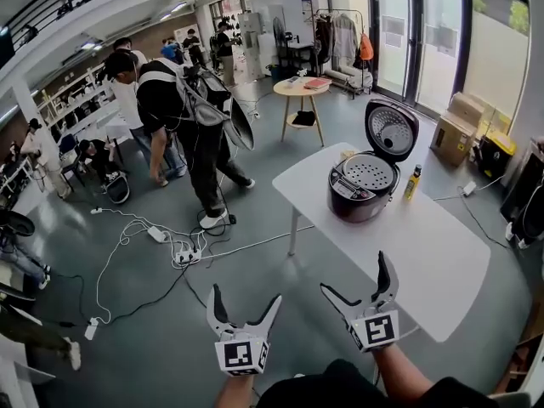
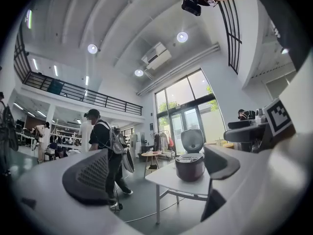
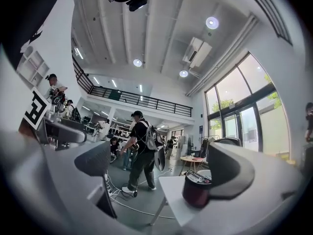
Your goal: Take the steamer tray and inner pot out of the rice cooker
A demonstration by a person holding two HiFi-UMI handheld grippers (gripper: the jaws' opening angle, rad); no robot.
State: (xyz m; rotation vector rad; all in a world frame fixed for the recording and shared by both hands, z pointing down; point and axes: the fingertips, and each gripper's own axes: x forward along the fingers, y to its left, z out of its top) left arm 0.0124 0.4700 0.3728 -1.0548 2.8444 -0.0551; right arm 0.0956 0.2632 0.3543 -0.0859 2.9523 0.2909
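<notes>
On the white rectangular table (image 1: pixel 425 257), toward its 12 o'clock end in the head view, stands the dark maroon round rice cooker (image 1: pixel 361 201). Its grey hinged lid (image 1: pixel 391 130) stands upright and open. The pale perforated round steamer tray (image 1: pixel 368 172) sits in the cooker's mouth. The inner pot cannot be made out beneath it. A small yellow bottle with a dark cap (image 1: pixel 412 183) stands just beside the cooker at its 3 o'clock.

Both grippers are well apart from the cooker, at its 6 to 7 o'clock, near the lower edge of the head view. The left gripper (image 1: pixel 245 294) has its jaws spread wide with nothing between them. The right gripper (image 1: pixel 354 272) also has its jaws wide apart and empty, over the table's near end. Each gripper view shows the cooker in the distance between the parted jaws.

At 10 o'clock from the cooker, a person in black clothing with a backpack (image 1: pixel 183 126) stands on the grey floor, with white cables and power strips (image 1: pixel 183 256) near the feet.
</notes>
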